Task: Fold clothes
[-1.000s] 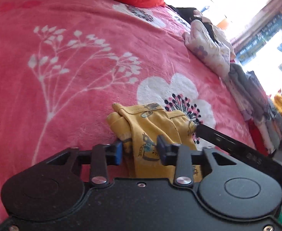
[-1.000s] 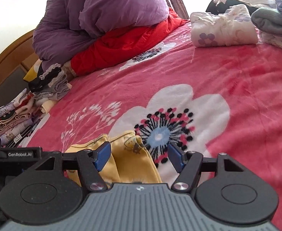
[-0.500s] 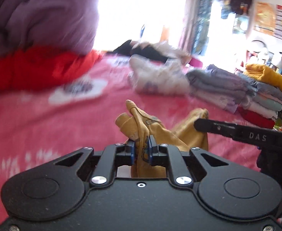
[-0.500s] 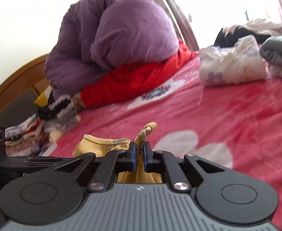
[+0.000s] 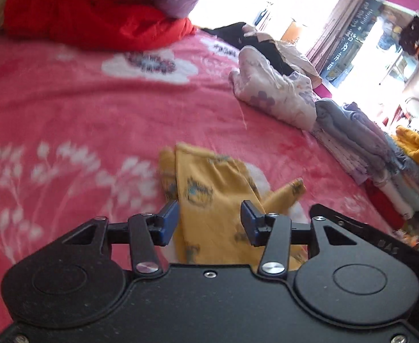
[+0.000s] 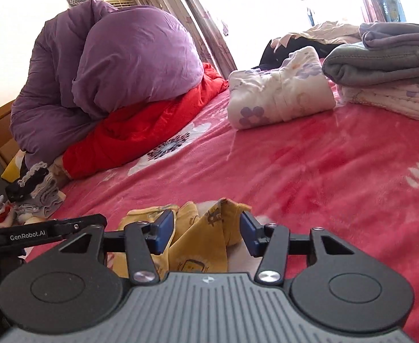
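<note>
Left wrist view shows the yellow garment (image 5: 209, 197) lying crumpled on the pink bed cover (image 5: 66, 108), directly ahead of the left gripper (image 5: 209, 223) and running away from it, its long axis roughly in line with the fingers. The jaws have just been opening; the blue pads stand apart with cloth between them, and neither pad appears to press on it, so the garment looks released rather than held. A loose flap of the same cloth trails off to the right of the fingers.

Right wrist view gives the matching picture: the right gripper (image 6: 203, 228) also sits over the yellow garment (image 6: 198, 245), its jaws likewise just opened, a peaked fold of cloth standing between the pads but free of both. The left gripper's black body shows at the left edge of this view, so the two tools flank the garment closely, side by side.

Both hands seem about equally near. Judging by the bunched, uneven lie, the fold is not finished; the next grasp probably needs the near edge or the stray right-hand flap.
</note>
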Tool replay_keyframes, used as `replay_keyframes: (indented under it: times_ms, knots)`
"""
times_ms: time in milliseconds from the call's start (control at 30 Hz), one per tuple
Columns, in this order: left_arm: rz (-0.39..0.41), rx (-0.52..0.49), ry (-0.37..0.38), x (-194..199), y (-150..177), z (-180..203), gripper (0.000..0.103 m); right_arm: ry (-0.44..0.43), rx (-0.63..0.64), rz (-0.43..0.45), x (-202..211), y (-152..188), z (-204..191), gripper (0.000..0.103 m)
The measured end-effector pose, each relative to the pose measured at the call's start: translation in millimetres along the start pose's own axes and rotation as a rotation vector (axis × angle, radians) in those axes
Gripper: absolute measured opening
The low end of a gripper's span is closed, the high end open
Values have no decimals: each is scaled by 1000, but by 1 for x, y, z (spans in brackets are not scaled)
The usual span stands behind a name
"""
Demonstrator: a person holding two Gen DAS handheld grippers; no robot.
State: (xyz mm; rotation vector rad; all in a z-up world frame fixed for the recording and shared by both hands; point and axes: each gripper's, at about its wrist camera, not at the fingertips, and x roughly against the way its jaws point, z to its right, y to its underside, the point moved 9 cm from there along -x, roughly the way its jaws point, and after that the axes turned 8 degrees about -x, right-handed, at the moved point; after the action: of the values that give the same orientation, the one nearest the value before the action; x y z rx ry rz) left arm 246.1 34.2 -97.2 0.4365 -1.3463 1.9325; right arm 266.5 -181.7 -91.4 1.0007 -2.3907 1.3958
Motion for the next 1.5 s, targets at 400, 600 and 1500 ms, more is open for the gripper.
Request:
replay_keyframes:
  times_ms: [400, 600, 1500]
  knots:
    - [-15, -75, 76, 48, 66, 64, 7, -11, -53, -18, 65, 33, -6, 60]
    - [-108, -420, 383, 51, 117, 163, 7, -13, -140, 51, 109, 29, 8, 60]
    - [-259, 298, 184, 40, 121, 23, 49, 70, -73, -293, 76, 97, 19, 63]
